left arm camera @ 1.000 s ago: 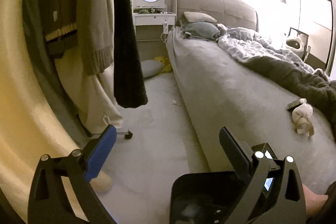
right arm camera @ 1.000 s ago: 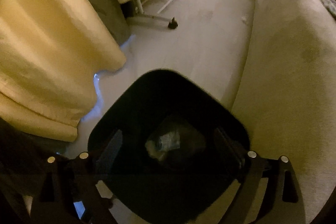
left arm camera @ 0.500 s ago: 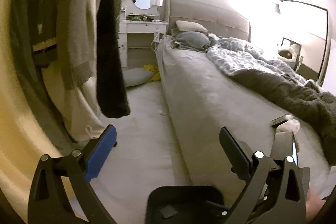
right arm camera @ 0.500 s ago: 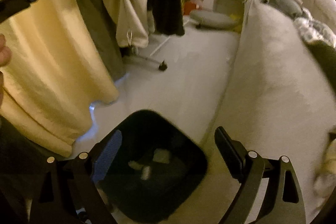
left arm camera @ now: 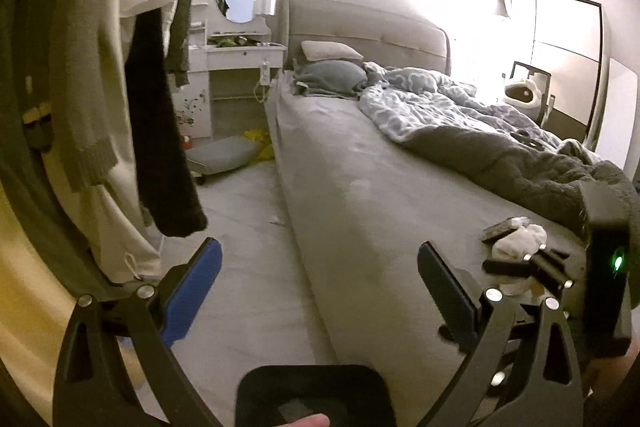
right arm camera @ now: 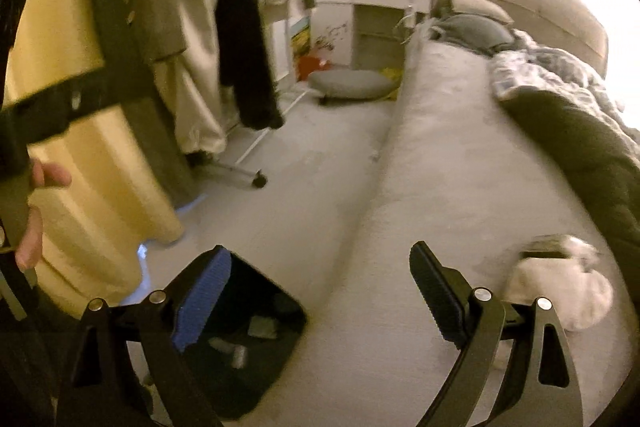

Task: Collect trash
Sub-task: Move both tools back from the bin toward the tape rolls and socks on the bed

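Note:
A black trash bin (right arm camera: 244, 339) stands on the floor beside the bed, with several bits of trash inside; its rim also shows in the left wrist view (left arm camera: 312, 379). A crumpled white tissue wad (right arm camera: 560, 291) lies on the grey bed sheet next to a small dark object (left arm camera: 500, 229); the wad also shows in the left wrist view (left arm camera: 520, 241). My left gripper (left arm camera: 320, 291) is open and empty above the bin. My right gripper (right arm camera: 320, 295) is open and empty, over the bed edge, with the wad just right of its right finger (right arm camera: 436, 295).
The bed (left arm camera: 360, 187) fills the right side, with a rumpled duvet (left arm camera: 500, 151) and pillows. Clothes hang on a wheeled rack (right arm camera: 240, 163) at left, beside a yellow curtain (right arm camera: 80, 187). A white dresser (left arm camera: 236, 67) and a floor cushion (right arm camera: 348, 85) stand at the far end. A small scrap (left arm camera: 276, 221) lies on the floor.
Both grippers have lifted and tilted up from the bin. The right gripper has swung right from over the bin toward the bed, bringing the tissue wad into its view.

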Action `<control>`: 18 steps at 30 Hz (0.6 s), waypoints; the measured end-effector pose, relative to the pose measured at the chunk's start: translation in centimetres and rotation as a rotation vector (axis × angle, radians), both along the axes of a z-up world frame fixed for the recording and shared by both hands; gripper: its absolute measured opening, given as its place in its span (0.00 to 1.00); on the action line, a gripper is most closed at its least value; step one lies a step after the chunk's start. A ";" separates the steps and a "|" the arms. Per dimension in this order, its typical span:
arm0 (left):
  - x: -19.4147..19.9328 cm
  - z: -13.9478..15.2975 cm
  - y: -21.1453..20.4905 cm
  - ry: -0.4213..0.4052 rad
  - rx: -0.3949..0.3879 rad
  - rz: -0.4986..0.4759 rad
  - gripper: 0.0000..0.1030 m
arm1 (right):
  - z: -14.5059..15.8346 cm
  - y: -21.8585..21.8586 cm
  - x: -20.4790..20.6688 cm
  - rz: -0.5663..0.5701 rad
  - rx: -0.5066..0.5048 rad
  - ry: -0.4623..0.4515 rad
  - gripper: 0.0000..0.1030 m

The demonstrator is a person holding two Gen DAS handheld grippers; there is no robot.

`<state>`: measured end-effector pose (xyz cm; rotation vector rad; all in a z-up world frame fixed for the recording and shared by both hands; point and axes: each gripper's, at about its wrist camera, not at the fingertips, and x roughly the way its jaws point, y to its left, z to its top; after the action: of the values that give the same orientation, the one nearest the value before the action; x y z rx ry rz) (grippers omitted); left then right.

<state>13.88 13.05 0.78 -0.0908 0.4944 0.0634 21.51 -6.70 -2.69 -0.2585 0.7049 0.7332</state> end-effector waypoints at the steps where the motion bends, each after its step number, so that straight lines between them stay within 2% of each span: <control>1: 0.2 0.0 -0.4 0.000 -0.001 -0.005 0.97 | 0.2 -0.9 0.3 -0.018 0.007 -0.003 0.90; 8: 1.5 -0.4 -3.5 0.014 0.007 -0.070 0.97 | 0.5 -5.6 1.4 -0.109 0.031 -0.011 0.91; 18: 3.5 -1.8 -7.7 0.056 -0.018 -0.168 0.97 | -0.4 -11.6 1.9 -0.176 0.076 0.019 0.91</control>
<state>17.41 5.38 -1.03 -0.0651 0.5572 -0.1028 23.46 -18.30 -3.08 -0.1188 0.7065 0.5940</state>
